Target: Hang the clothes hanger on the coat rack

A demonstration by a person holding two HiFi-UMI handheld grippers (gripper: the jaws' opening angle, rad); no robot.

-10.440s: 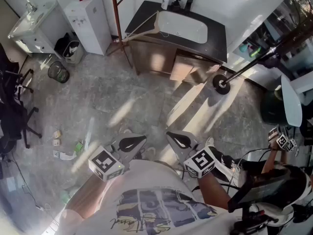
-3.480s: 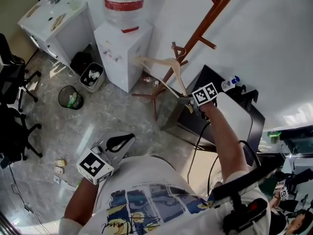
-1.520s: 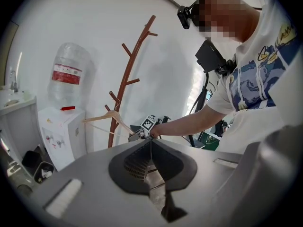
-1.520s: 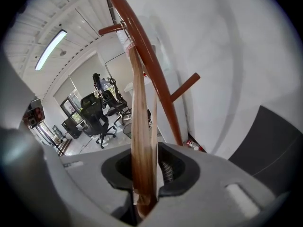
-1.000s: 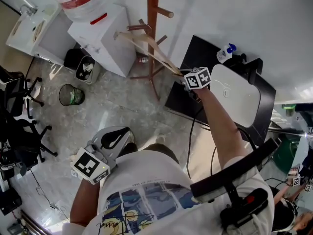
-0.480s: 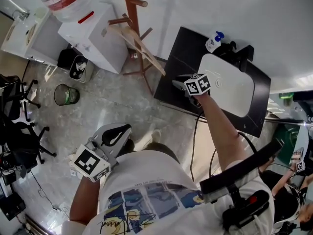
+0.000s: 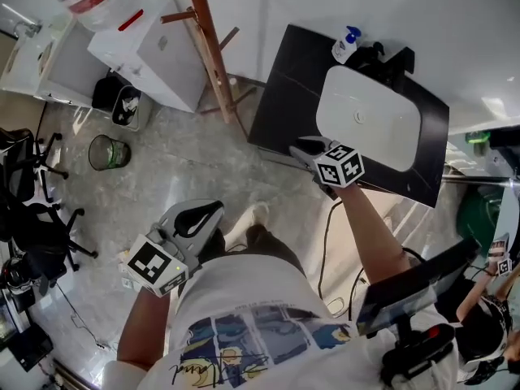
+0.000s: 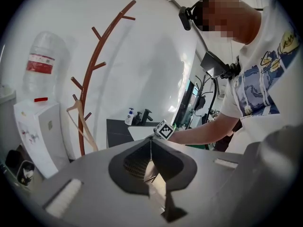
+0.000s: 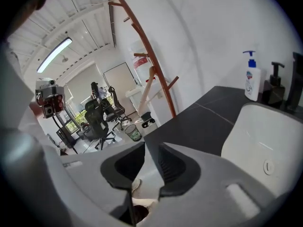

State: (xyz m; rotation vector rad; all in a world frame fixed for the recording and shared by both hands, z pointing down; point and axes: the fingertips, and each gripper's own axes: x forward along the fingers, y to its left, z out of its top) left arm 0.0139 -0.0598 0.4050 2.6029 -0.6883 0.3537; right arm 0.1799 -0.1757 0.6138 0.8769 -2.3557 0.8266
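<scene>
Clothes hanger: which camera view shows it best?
Left gripper view: the clothes hanger hangs on the coat rack, its whole outline clear. The right gripper view shows it smaller, against the rack. In the head view it hardly separates from the rack.

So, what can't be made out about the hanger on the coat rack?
Head view: coat rack cut off by the top edge, upper pegs unseen.
Left gripper view: clothes hanger hook too small to tell if seated on its peg.
Right gripper view: likewise.

Clothes hanger [image 8: 88,126] on coat rack [image 7: 213,51]; water dispenser [image 7: 154,43] left of it, table [image 7: 280,96] with sink [image 7: 367,116] right (soap bottle [image 7: 344,45] behind sink).
</scene>
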